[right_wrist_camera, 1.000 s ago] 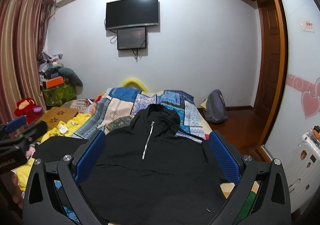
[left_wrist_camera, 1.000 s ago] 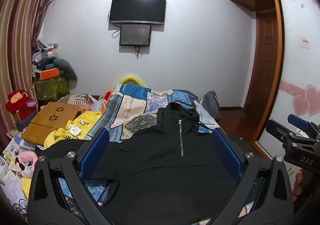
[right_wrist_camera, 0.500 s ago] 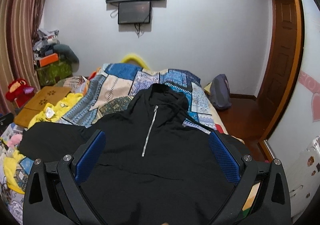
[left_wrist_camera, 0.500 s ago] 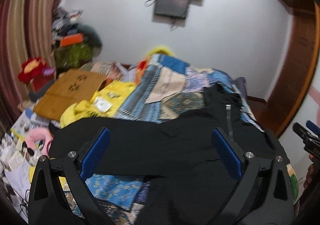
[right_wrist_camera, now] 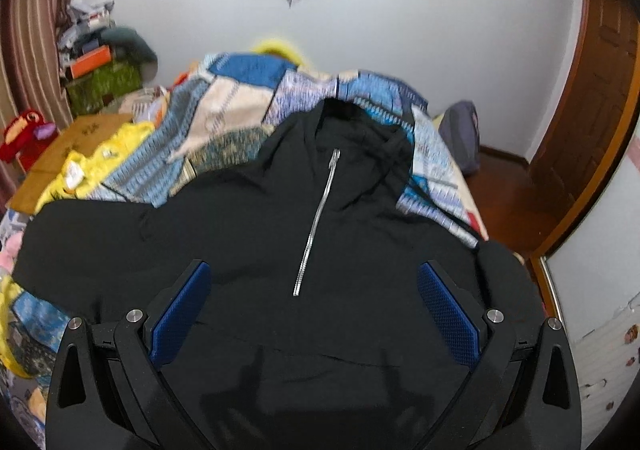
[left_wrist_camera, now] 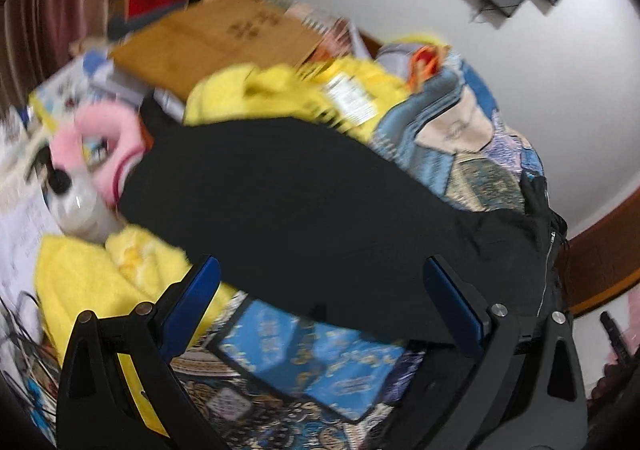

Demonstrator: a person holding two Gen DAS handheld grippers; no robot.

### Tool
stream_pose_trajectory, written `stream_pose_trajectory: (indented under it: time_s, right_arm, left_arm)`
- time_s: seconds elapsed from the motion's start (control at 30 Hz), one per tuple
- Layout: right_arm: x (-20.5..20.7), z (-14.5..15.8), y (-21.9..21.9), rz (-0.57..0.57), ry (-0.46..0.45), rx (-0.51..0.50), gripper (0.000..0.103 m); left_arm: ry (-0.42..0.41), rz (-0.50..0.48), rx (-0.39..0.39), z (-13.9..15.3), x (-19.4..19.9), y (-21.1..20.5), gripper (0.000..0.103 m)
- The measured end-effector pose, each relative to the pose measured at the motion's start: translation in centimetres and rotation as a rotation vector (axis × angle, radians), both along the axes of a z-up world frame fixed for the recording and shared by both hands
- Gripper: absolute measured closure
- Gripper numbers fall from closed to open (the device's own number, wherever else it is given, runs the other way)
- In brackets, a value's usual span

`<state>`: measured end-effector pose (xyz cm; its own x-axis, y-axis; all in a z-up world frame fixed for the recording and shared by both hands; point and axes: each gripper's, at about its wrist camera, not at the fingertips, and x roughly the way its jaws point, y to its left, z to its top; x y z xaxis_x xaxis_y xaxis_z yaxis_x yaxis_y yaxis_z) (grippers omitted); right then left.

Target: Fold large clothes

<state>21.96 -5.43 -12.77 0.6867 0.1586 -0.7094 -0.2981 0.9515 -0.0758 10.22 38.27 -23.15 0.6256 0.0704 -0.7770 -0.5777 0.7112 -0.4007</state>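
Both tongs, left (left_wrist_camera: 320,306) and right (right_wrist_camera: 314,304), gape wide and empty; the black hoodie's (right_wrist_camera: 320,250) left sleeve (left_wrist_camera: 280,202) stretches leftward, nearest the left tongs.

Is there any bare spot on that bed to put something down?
Barely. The patchwork quilt shows bare beyond the black hoodie's hood, towards the wall, and in a strip under its spread sleeve. The far side is crowded: yellow blanket, wooden tray, toys.
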Motion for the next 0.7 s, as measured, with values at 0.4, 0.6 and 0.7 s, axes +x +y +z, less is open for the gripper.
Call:
stream_pose_trajectory:
  time_s: [0.4,0.6,0.7]
  right_arm:
    - [1.7,-2.2,1.5,0.045,0.107,-0.045,0.001]
    - [2.0,-2.2,1.5,0.037,0.114,-0.04,0.001]
    - [1.8,-1.9,1.5,0.031,0.112,-0.031,0.001]
  left_arm:
    - [-0.025,0.066,-0.341,-7.0,-0.8,5.5,0.01]
    - [-0.004,0.118,-0.327,-8.6,0.4,6.8,0.021]
    - [0.025,0.16,-0.252,-8.3,0.9,6.6,0.036]
